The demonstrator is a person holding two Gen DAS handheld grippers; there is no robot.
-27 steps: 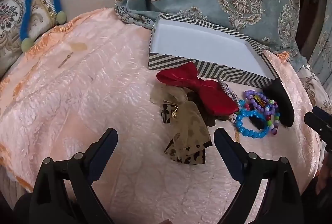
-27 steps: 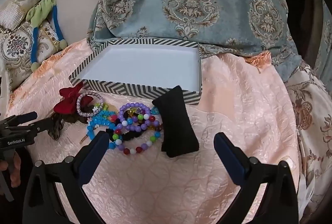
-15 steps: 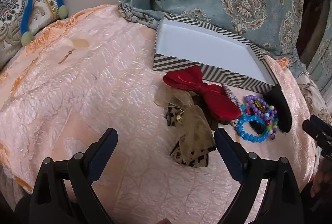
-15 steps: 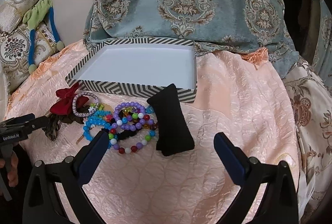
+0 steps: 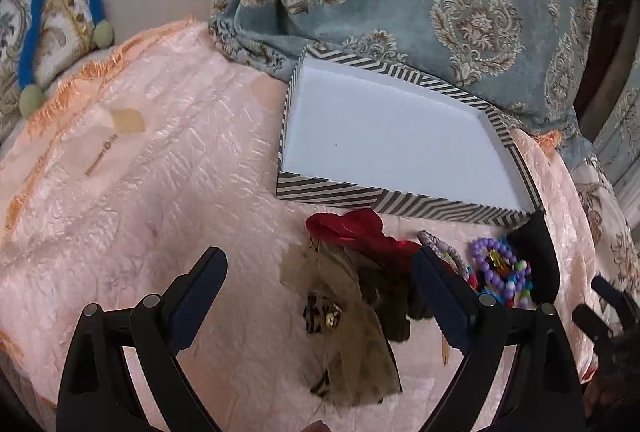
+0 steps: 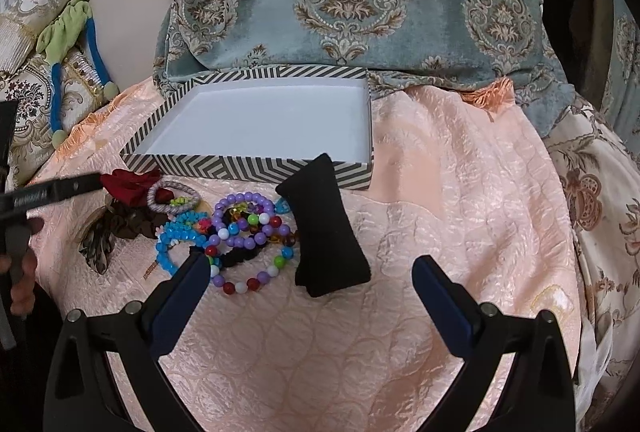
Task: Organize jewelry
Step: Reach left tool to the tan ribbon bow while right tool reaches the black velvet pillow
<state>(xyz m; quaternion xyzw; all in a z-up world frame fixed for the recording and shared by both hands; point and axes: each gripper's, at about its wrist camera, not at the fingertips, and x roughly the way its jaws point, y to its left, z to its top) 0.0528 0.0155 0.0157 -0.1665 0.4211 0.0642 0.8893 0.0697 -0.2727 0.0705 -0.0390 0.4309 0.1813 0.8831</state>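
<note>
**Both grippers hanging wide over the pile of jewelry**

In the left wrist view, the left gripper (image 5: 320, 284) is standing wide, with nothing pinched between its jaws. It is pointing down at the peach bedspread (image 5: 160, 192) filling the left half of the frame. Just right of centre a sheer tan bow (image 5: 356, 348) is lying between the fingers, and a red bow (image 5: 360, 228) is sitting above it, just below the striped box (image 5: 384, 198). The box, open and white inside, is lying in the upper middle. Toward the lower right, purple beads (image 5: 490, 258) are resting beside a black cushion (image 5: 538, 252).

In the right wrist view, the red bow (image 6: 130, 184) is lying at middle left, with blue beads (image 6: 176, 236) and the purple beads (image 6: 236, 220) heaped to its right. The black cushion (image 6: 328, 232) is lying at centre, its upper end touching the striped box (image 6: 256, 168). The right gripper (image 6: 310, 276) is also gaping wide and holding nothing; its left finger is overlapping the edge of the bead pile in the frame.
</note>
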